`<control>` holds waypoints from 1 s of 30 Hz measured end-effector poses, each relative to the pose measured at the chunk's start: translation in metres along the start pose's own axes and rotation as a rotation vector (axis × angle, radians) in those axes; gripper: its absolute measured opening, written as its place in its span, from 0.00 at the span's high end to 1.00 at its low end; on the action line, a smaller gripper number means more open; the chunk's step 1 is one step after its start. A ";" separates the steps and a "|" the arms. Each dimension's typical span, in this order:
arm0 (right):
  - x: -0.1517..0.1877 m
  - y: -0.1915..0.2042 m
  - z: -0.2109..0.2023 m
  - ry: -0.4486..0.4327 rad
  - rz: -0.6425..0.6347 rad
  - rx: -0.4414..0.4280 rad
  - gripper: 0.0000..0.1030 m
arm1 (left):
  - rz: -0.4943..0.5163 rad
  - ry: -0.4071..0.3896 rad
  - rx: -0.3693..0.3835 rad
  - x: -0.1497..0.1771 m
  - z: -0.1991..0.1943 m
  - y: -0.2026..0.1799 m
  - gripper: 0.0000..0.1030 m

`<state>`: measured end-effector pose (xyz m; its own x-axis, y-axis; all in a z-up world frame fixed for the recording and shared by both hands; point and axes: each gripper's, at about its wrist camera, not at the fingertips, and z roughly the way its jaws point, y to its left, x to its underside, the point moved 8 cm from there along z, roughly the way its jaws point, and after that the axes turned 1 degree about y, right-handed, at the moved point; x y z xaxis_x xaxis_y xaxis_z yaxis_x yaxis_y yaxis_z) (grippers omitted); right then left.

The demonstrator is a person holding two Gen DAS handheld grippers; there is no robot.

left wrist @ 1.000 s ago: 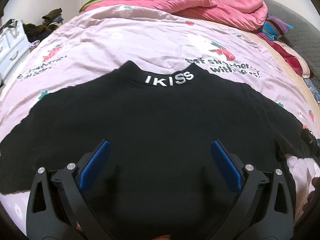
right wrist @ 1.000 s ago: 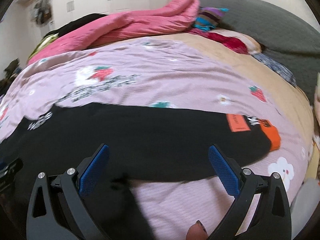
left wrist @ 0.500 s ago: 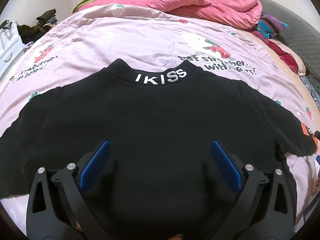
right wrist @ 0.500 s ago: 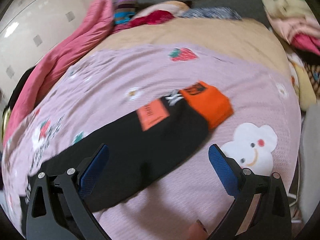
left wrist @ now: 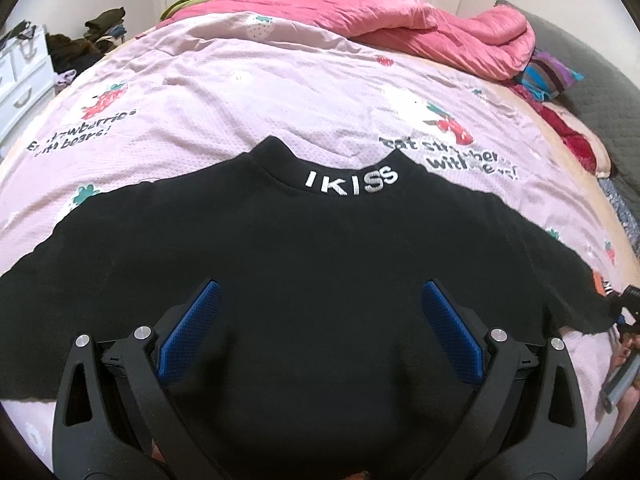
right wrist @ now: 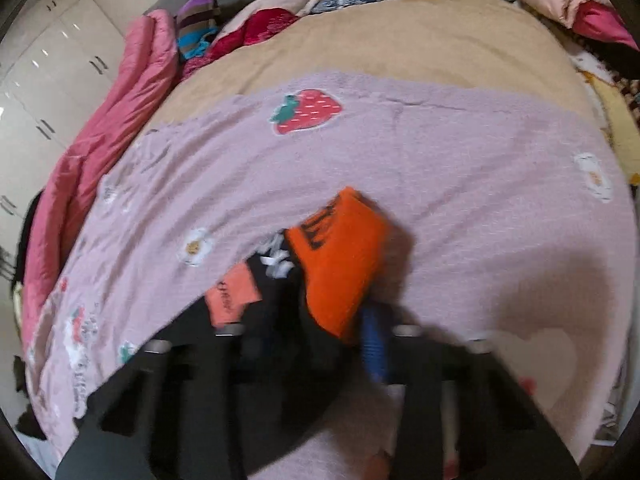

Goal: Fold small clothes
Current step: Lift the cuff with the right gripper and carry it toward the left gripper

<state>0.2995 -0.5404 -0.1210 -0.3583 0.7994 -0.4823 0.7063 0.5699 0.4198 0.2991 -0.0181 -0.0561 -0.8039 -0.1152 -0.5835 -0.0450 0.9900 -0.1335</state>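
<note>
A black sweater (left wrist: 320,280) with white "IKISS" lettering on its collar lies flat on the pink bedspread (left wrist: 280,92), sleeves spread to both sides. My left gripper (left wrist: 320,328) is open and empty over the sweater's body. In the right wrist view, my right gripper (right wrist: 320,336) has its jaws close together around the end of the sweater's right sleeve, at the orange cuff (right wrist: 340,256); the view is blurred. The right gripper also shows at the far right edge of the left wrist view (left wrist: 624,320).
A rumpled pink quilt (left wrist: 420,28) lies along the far side of the bed. Striped and red clothes (left wrist: 552,80) are piled at the far right by a grey headboard. A white drawer unit (left wrist: 20,76) stands off the bed at the left.
My right gripper swung right along the sleeve, dropped onto the orange cuff and closed from wide open to nearly together. The left gripper stayed open, the view shifting slightly.
</note>
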 end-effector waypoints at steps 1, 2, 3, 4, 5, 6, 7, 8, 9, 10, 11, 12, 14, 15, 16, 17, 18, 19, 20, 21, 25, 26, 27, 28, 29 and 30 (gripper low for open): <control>-0.001 0.004 -0.003 -0.009 -0.004 -0.031 0.80 | -0.003 -0.003 0.006 -0.001 -0.002 0.001 0.09; -0.002 0.011 -0.009 -0.019 -0.001 -0.083 0.81 | -0.006 -0.005 0.012 -0.002 -0.005 0.002 0.09; -0.003 0.016 -0.014 -0.028 -0.004 -0.118 0.82 | -0.007 -0.007 0.018 -0.003 -0.007 0.002 0.09; -0.004 0.024 -0.022 -0.046 -0.023 -0.155 0.82 | -0.009 -0.012 0.028 -0.004 -0.010 0.003 0.09; -0.005 0.034 -0.031 -0.067 -0.047 -0.192 0.82 | -0.012 -0.018 0.041 -0.005 -0.014 0.003 0.09; -0.003 0.045 -0.039 -0.078 -0.069 -0.236 0.82 | -0.016 -0.022 0.052 -0.006 -0.016 0.003 0.09; 0.001 0.057 -0.046 -0.082 -0.091 -0.273 0.82 | -0.020 -0.026 0.068 -0.007 -0.020 0.003 0.09; 0.005 0.069 -0.054 -0.089 -0.120 -0.307 0.83 | -0.026 -0.029 0.083 -0.008 -0.024 0.003 0.09; 0.009 0.079 -0.060 -0.095 -0.147 -0.331 0.83 | -0.029 -0.032 0.093 -0.008 -0.027 0.003 0.09; 0.015 0.093 -0.068 -0.099 -0.182 -0.364 0.84 | -0.033 -0.033 0.106 -0.009 -0.030 0.003 0.09; 0.022 0.107 -0.076 -0.099 -0.217 -0.398 0.84 | -0.036 -0.033 0.114 -0.009 -0.033 0.003 0.09; 0.030 0.119 -0.083 -0.099 -0.249 -0.426 0.84 | -0.043 -0.032 0.124 -0.009 -0.036 0.004 0.09; 0.045 0.144 -0.098 -0.099 -0.321 -0.473 0.84 | -0.055 -0.026 0.146 -0.010 -0.041 0.004 0.09; 0.049 0.153 -0.103 -0.100 -0.346 -0.490 0.84 | -0.060 -0.025 0.154 -0.010 -0.043 0.004 0.09; 0.058 0.165 -0.110 -0.098 -0.379 -0.513 0.84 | -0.069 -0.025 0.165 -0.010 -0.045 0.005 0.09; 0.067 0.176 -0.117 -0.092 -0.410 -0.539 0.84 | -0.077 -0.027 0.173 -0.010 -0.047 0.006 0.09; 0.074 0.187 -0.121 -0.088 -0.435 -0.558 0.84 | -0.081 -0.028 0.179 -0.011 -0.049 0.007 0.09; 0.080 0.196 -0.124 -0.084 -0.458 -0.573 0.84 | -0.086 -0.029 0.185 -0.011 -0.050 0.008 0.09; 0.090 0.205 -0.129 -0.079 -0.487 -0.588 0.84 | -0.093 -0.033 0.195 -0.012 -0.052 0.009 0.09; 0.096 0.213 -0.133 -0.074 -0.509 -0.598 0.84 | -0.100 -0.035 0.204 -0.012 -0.053 0.011 0.09; 0.127 0.241 -0.142 -0.047 -0.603 -0.633 0.84 | -0.147 -0.017 0.308 -0.012 -0.059 0.011 0.09; 0.133 0.245 -0.143 -0.040 -0.620 -0.639 0.84 | -0.151 -0.021 0.318 -0.011 -0.061 0.012 0.09; 0.143 0.253 -0.145 -0.028 -0.648 -0.647 0.84 | -0.155 -0.024 0.319 -0.011 -0.061 0.013 0.09; 0.150 0.257 -0.146 -0.018 -0.668 -0.654 0.84 | -0.157 -0.022 0.318 -0.011 -0.061 0.014 0.09; 0.159 0.263 -0.146 -0.006 -0.691 -0.665 0.84 | -0.168 -0.019 0.322 -0.011 -0.061 0.017 0.09; 0.169 0.268 -0.147 0.010 -0.709 -0.676 0.84 | -0.178 -0.019 0.333 -0.011 -0.060 0.018 0.09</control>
<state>0.3387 -0.2247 0.0233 -0.5720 0.2289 -0.7876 -0.1728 0.9051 0.3885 0.2716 0.0062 -0.0041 -0.7897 -0.2877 -0.5418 0.0148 0.8740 -0.4857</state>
